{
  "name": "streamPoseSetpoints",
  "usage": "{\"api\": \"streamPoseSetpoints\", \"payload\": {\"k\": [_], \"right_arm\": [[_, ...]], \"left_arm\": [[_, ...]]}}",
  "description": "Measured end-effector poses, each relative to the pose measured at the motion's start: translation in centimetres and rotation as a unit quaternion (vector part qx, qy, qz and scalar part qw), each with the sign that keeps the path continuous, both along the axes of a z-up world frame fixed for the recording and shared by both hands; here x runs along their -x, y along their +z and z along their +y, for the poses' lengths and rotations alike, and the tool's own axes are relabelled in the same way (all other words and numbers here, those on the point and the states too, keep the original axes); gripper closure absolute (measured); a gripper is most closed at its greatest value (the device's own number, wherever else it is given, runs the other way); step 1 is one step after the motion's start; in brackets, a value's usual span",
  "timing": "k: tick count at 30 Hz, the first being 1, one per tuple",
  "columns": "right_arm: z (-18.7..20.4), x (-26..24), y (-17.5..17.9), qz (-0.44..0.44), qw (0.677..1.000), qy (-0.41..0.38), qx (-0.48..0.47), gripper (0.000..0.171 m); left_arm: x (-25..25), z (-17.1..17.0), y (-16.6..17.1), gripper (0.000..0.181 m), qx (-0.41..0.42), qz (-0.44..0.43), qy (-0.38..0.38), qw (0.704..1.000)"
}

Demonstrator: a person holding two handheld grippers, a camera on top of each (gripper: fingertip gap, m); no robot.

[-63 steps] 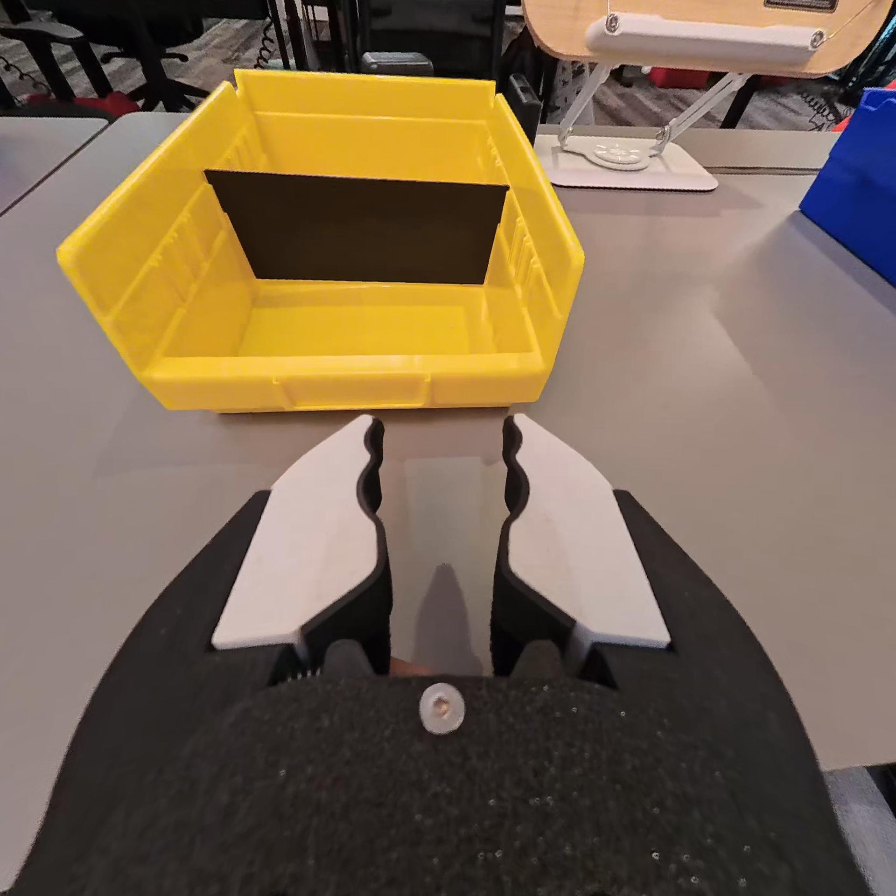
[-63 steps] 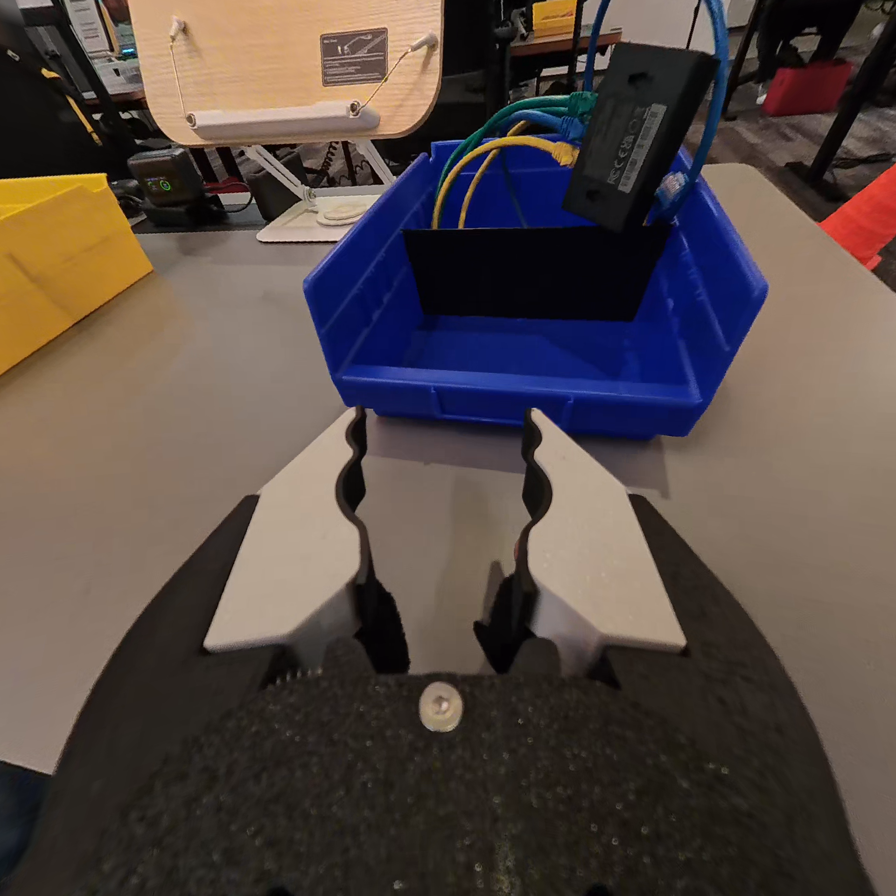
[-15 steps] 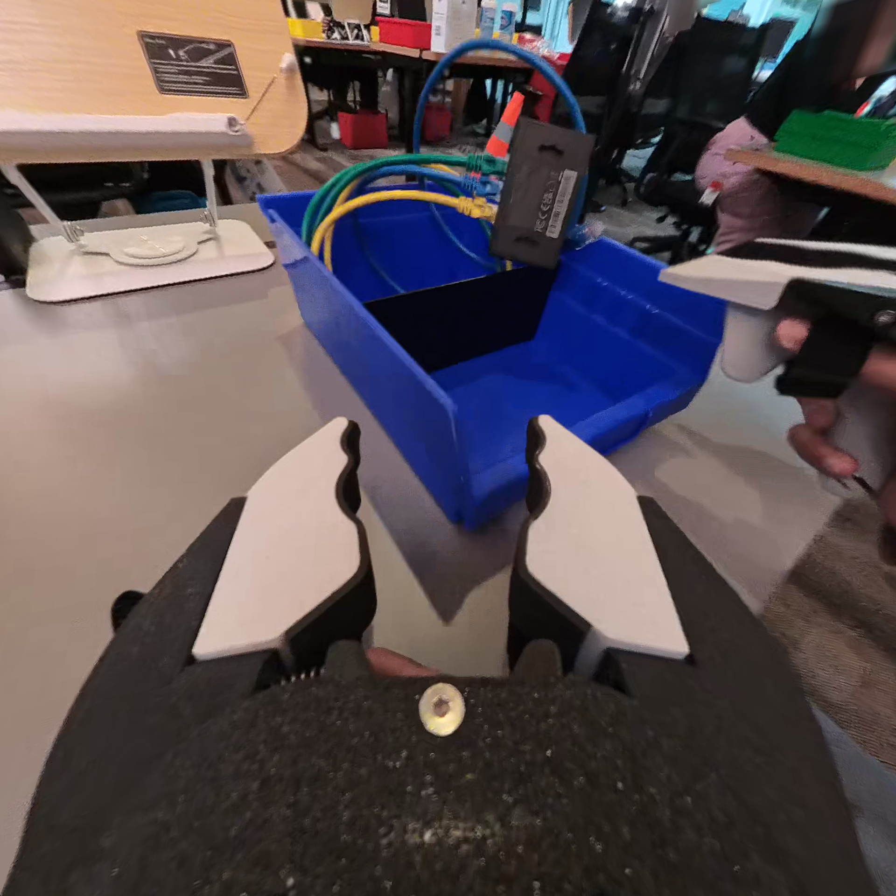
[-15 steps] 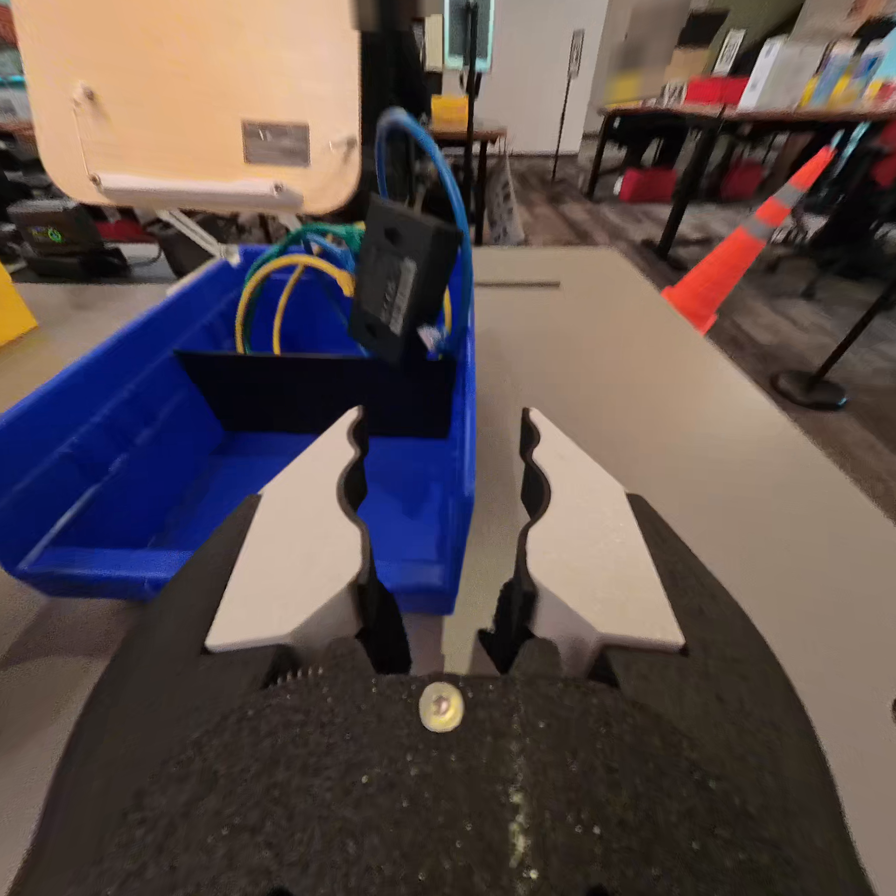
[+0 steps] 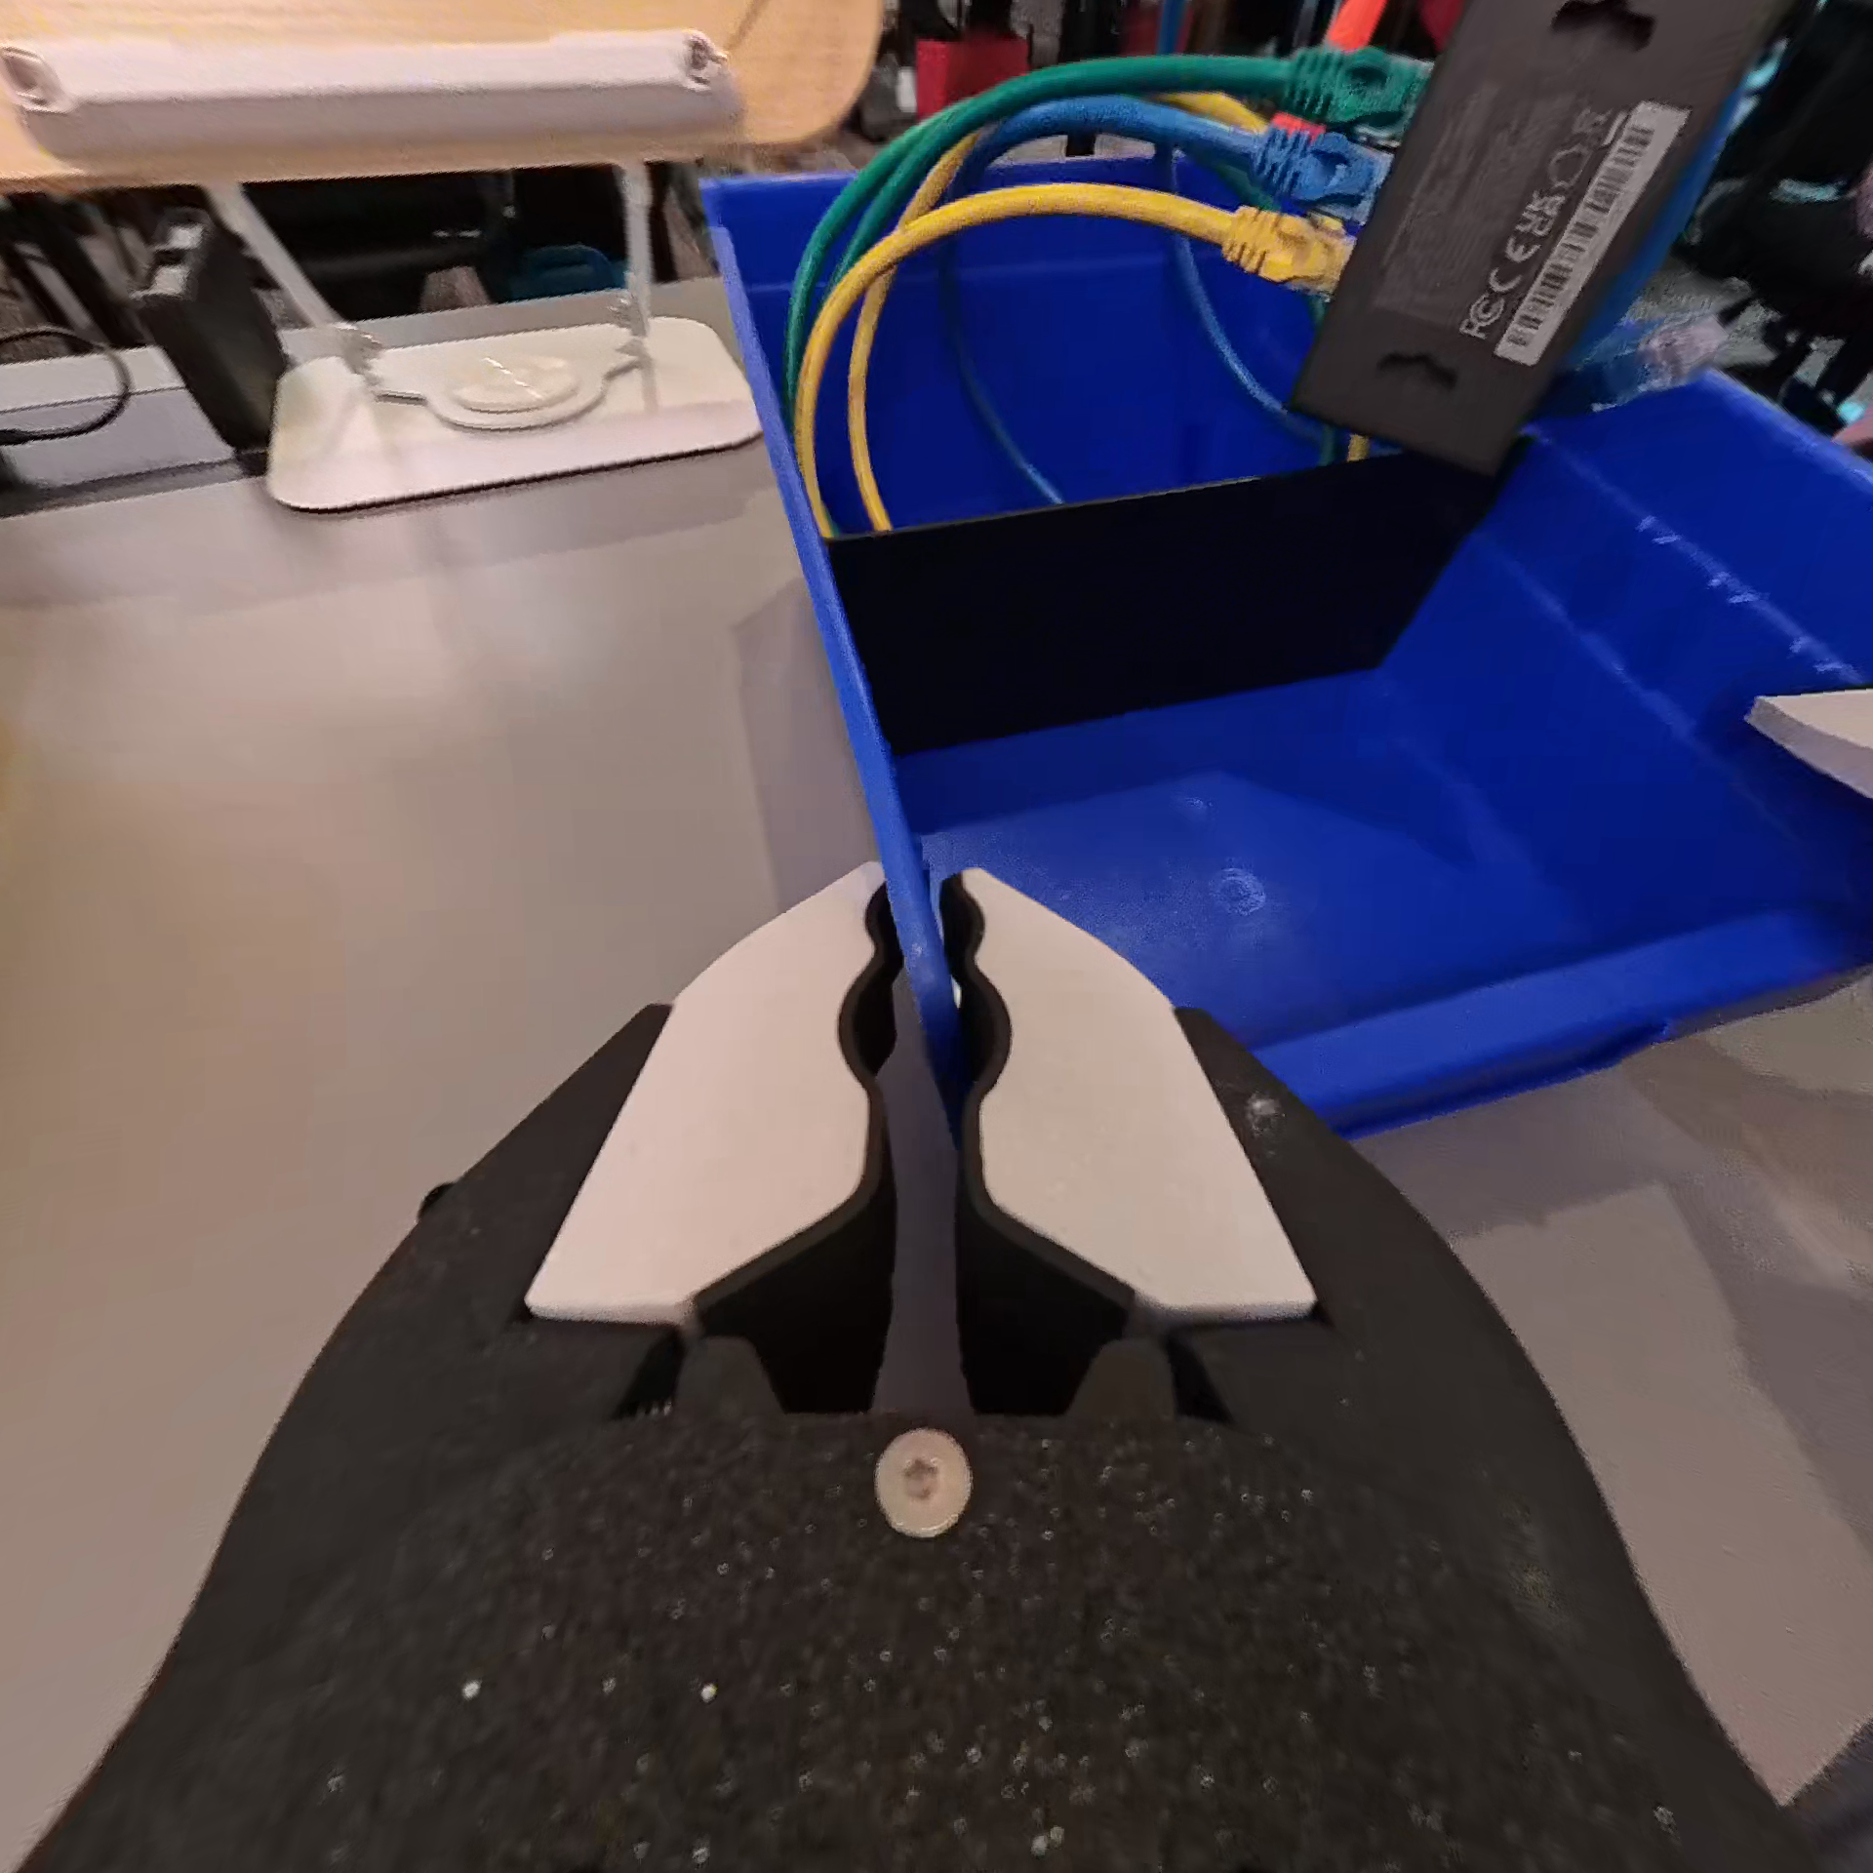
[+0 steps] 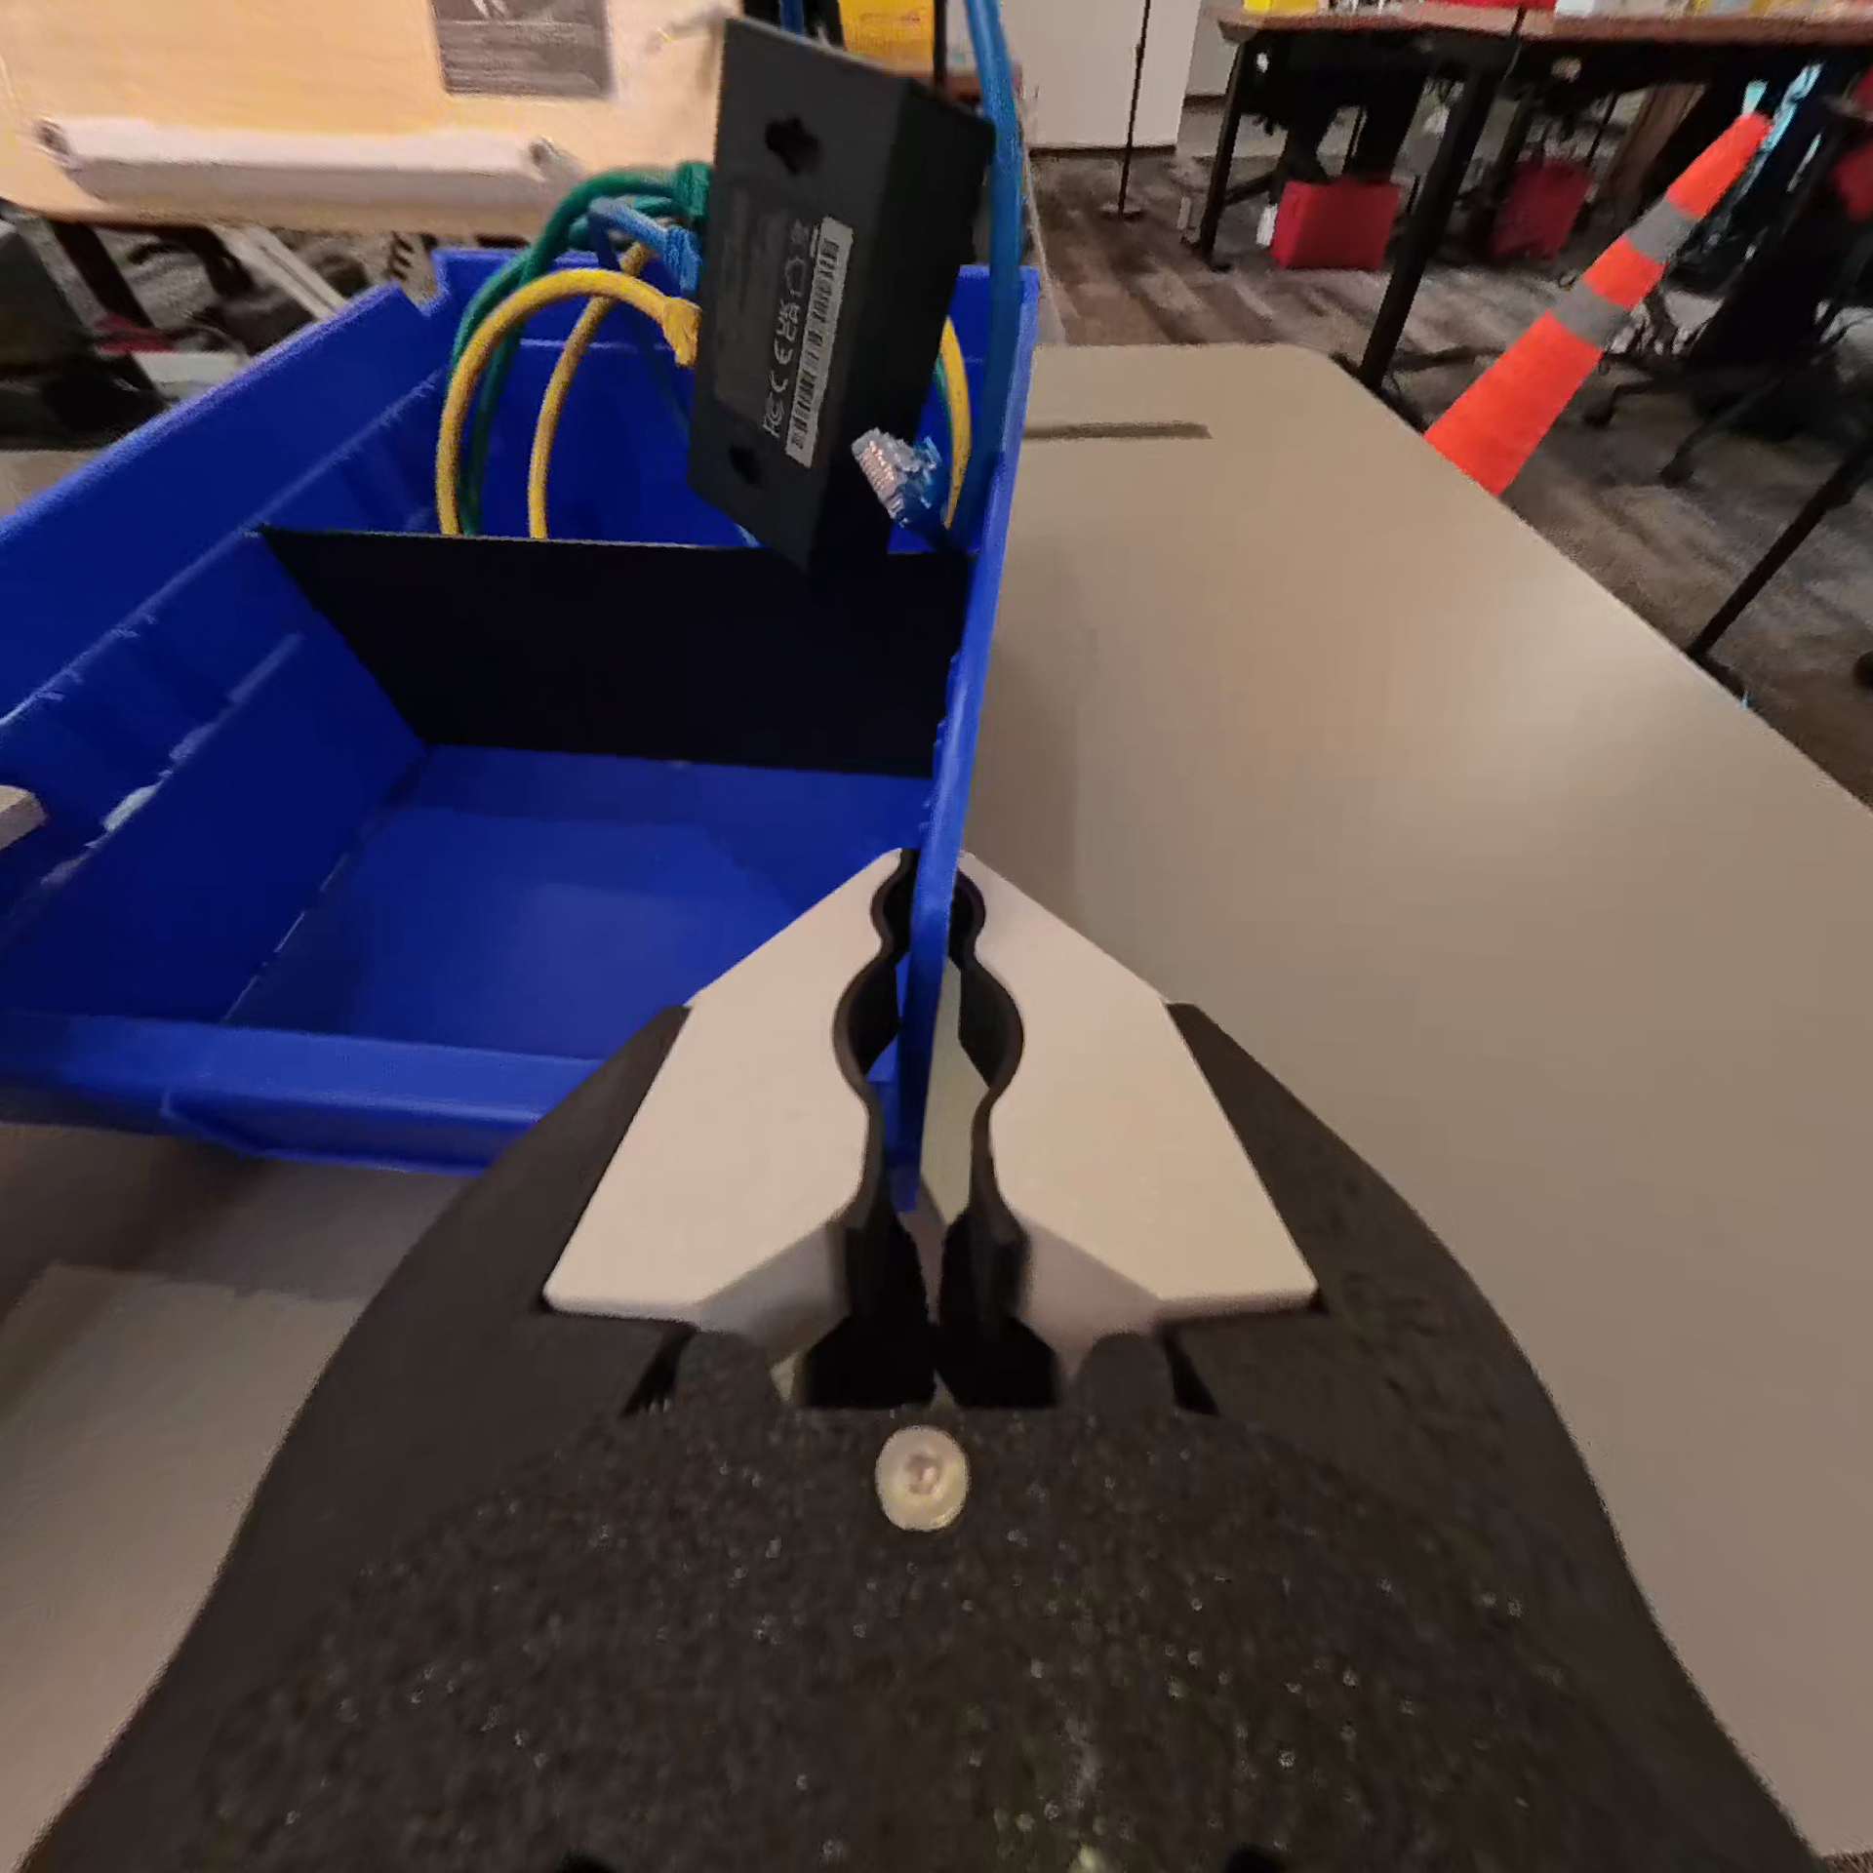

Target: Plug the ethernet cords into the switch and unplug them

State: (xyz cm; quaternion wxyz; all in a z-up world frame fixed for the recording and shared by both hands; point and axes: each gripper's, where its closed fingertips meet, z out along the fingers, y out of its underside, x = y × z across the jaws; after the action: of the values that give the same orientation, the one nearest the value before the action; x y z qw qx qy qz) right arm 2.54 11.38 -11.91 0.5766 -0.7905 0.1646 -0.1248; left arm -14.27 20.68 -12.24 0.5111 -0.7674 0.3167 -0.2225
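A blue bin (image 5: 1318,912) sits on the grey table, split by a black divider (image 5: 1115,608). Behind the divider a black switch (image 5: 1500,233) stands tilted, with green (image 5: 1014,101), blue (image 5: 1115,122) and yellow (image 5: 1014,213) ethernet cords plugged into its side. My left gripper (image 5: 917,892) is shut on the bin's left wall. My right gripper (image 6: 930,867) is shut on the bin's right wall (image 6: 973,709). In the right wrist view the switch (image 6: 821,304) leans over the divider (image 6: 608,649), and a loose blue plug (image 6: 897,476) hangs beside it.
A wooden stand on a white base (image 5: 487,405) stands behind the bin at the left. An orange cone (image 6: 1581,304) and other tables are on the floor beyond the table's right edge. Grey table top (image 6: 1368,811) stretches to the right of the bin.
Both grippers have moved in onto the blue bin and shut on its side walls, left on the left wall, right on the right wall. Half a second ago both were open.
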Motion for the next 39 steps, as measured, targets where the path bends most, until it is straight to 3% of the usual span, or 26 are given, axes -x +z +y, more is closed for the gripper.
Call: {"api": "streamPoseSetpoints", "payload": {"k": [1,8,13,19,21,22,23,26,28,31,33,37,39], "right_arm": [[0.3,0.8,0.5,-0.006,1.000,0.006,-0.006,0.167],[4.4,7.6,2.2,-0.035,0.996,0.070,-0.043,0.166],[8.0,12.0,0.7,-0.026,0.992,0.120,-0.014,0.166],[9.4,12.7,-0.8,0.027,0.989,0.142,0.004,0.166],[9.2,12.7,-0.6,0.039,0.986,0.165,-0.004,0.164],[8.9,12.7,-0.2,0.041,0.983,0.178,-0.011,0.160],[8.5,12.7,0.2,0.040,0.980,0.194,-0.019,0.155],[6.8,12.0,0.9,0.033,0.972,0.230,-0.026,0.140],[5.8,11.5,1.3,0.045,0.968,0.243,-0.037,0.130],[4.9,11.1,1.7,0.082,0.963,0.249,-0.056,0.132],[4.5,11.2,1.6,0.080,0.963,0.253,-0.057,0.132],[3.7,11.9,1.0,0.038,0.965,0.257,-0.042,0.132],[3.3,12.9,1.3,0.028,0.963,0.265,-0.045,0.132]], "left_arm": [[0.8,0.2,0.3,0.174,-0.002,-0.007,0.005,1.000],[8.7,2.5,2.3,0.176,-0.051,-0.012,0.075,0.996],[13.5,4.7,0.9,0.176,-0.023,0.001,0.107,0.994],[14.0,4.8,-0.1,0.164,-0.008,0.017,0.051,0.999],[14.8,4.3,1.5,0.148,-0.043,0.004,0.032,0.999],[16.2,4.5,3.2,0.144,-0.074,-0.013,0.043,0.996],[18.6,5.2,5.2,0.152,-0.108,-0.033,0.075,0.991],[30.0,9.6,8.6,0.155,-0.159,-0.045,0.223,0.961],[37.4,12.8,6.8,0.139,-0.128,0.000,0.286,0.950],[43.2,15.4,2.2,0.129,-0.046,0.046,0.288,0.955],[43.6,16.3,0.6,0.130,-0.004,0.031,0.267,0.963],[42.4,18.1,1.6,0.145,-0.021,0.004,0.253,0.967],[41.3,18.8,0.5,0.149,-0.002,0.011,0.236,0.972]]}}
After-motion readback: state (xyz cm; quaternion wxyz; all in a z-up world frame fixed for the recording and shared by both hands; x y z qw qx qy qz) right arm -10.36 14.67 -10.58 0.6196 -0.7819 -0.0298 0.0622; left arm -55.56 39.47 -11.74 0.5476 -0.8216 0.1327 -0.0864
